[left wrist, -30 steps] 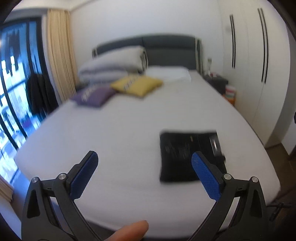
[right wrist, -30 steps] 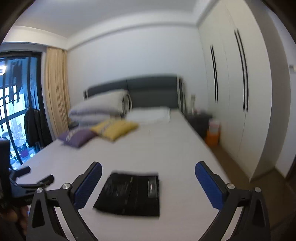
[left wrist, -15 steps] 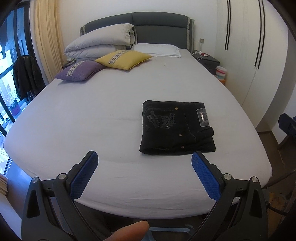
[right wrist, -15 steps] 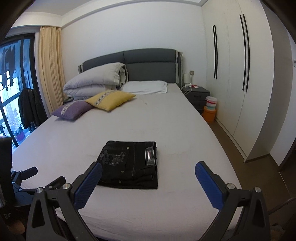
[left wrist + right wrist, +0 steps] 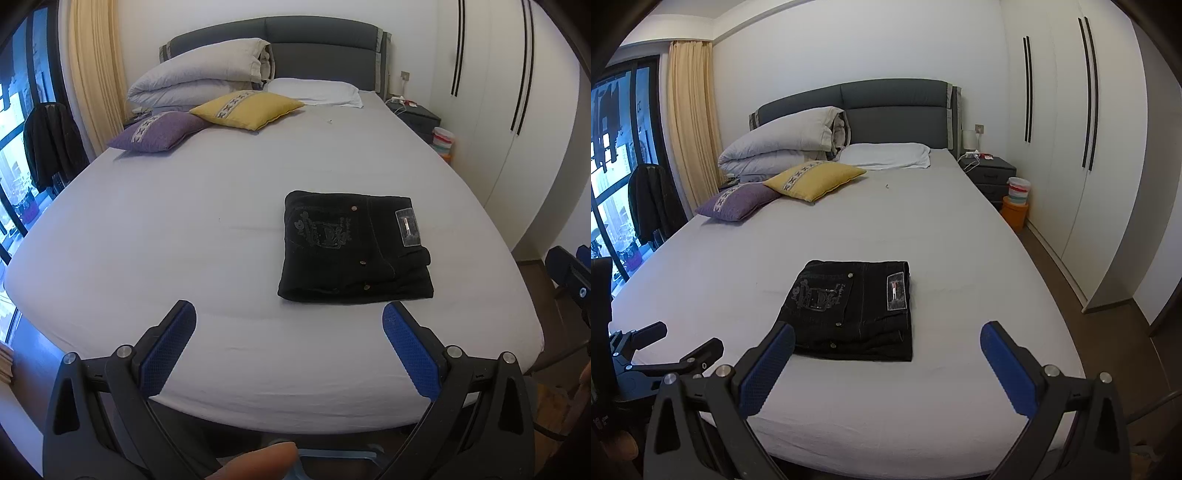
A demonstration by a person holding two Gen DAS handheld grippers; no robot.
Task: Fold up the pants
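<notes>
Black pants (image 5: 352, 246) folded into a flat rectangle, lying near the bed's (image 5: 184, 221) near edge, right of centre; left tongs (image 5: 288, 325) and right tongs (image 5: 886, 341) both wide, empty, hovering short of the mattress.

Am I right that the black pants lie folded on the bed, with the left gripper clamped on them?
Not quite. The black pants do lie folded on the bed, but the left gripper is open and clear of them, as the left wrist view shows.
</notes>
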